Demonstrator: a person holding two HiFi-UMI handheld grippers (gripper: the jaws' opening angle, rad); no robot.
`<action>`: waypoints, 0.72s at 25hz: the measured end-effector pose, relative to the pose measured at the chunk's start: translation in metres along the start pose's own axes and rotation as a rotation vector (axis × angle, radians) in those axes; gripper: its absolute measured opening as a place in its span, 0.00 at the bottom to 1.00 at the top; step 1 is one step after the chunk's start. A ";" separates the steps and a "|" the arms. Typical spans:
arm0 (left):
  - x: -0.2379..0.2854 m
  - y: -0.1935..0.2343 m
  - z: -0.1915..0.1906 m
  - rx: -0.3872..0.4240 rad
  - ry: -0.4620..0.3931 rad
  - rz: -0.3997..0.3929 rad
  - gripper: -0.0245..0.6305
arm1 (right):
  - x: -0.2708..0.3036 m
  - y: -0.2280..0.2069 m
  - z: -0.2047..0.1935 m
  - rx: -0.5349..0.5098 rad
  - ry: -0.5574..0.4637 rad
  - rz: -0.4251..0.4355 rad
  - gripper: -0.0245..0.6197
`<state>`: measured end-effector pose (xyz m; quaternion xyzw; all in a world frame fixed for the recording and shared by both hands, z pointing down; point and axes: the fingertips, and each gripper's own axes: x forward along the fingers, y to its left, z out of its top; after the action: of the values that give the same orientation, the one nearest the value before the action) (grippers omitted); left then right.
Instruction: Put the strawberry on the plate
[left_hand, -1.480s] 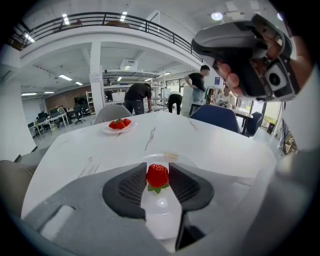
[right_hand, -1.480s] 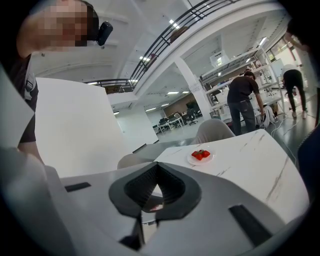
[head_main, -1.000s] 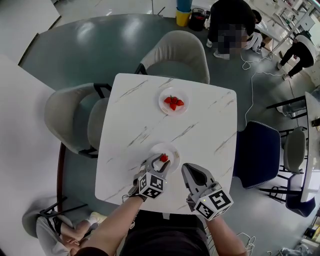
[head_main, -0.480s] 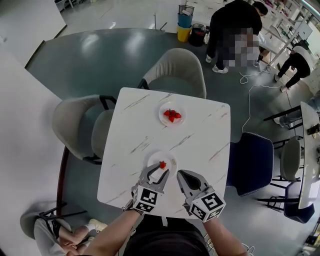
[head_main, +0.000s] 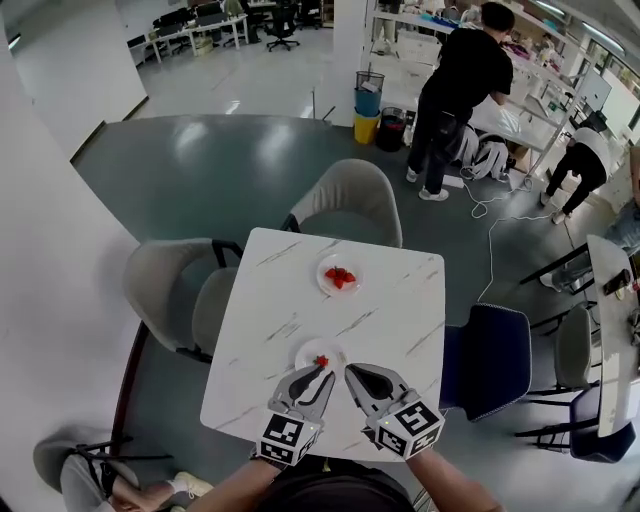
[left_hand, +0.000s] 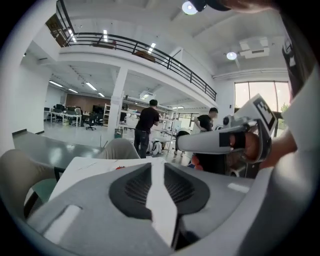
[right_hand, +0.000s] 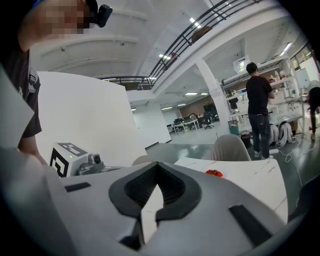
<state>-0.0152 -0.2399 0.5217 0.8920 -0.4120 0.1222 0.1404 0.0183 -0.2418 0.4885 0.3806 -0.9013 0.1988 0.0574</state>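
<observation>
- grey-green floor (head_main: 200, 150) filling the upper half of the head view, with desks and shelving along the top edge.
- white marble-veined bench (head_main: 400, 300) in mid-frame, square, seen from steeply above.
- three seats drawn up to it: pale grey top chair (head_main: 345, 205) at its upper edge, pale grey left chair (head_main: 170, 290) at its left edge, dark blue chair (head_main: 490, 355) at its right edge.
- person in black (head_main: 462, 90) at upper right, leaning toward a worktable, well apart from the bench.
- left gripper (head_main: 320, 372) at lower centre, over the bench's near edge and pointing up-frame; fingers just drawn a little closer together, a narrow gap between them in the left gripper view, nothing in that gap.
- right gripper (head_main: 350, 371) just to its right, also pointing up-frame; fingers closed with tips meeting, holding nothing.
- far plate (head_main: 325, 283) in the upper middle of the bench, white and round, carrying a small heap of strawberries (head_main: 340, 277).
- near plate (head_main: 303, 350) toward the bench's lower edge, white and round, its lower rim overlapped in the frame by the left fingers.
- single strawberry (head_main: 321, 361) lying on the near plate, just up-frame of the left fingertips, outside the gap between the fingers.
</observation>
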 end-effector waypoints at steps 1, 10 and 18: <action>-0.007 -0.002 0.010 -0.004 -0.018 0.011 0.09 | -0.003 0.005 0.006 -0.007 -0.008 0.008 0.04; -0.056 -0.028 0.083 -0.013 -0.168 0.014 0.05 | -0.028 0.044 0.055 -0.044 -0.092 0.053 0.04; -0.068 -0.038 0.105 0.018 -0.218 0.010 0.05 | -0.033 0.058 0.074 -0.086 -0.133 0.071 0.04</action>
<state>-0.0182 -0.2061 0.3958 0.8991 -0.4282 0.0288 0.0861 0.0043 -0.2135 0.3940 0.3582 -0.9236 0.1362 0.0065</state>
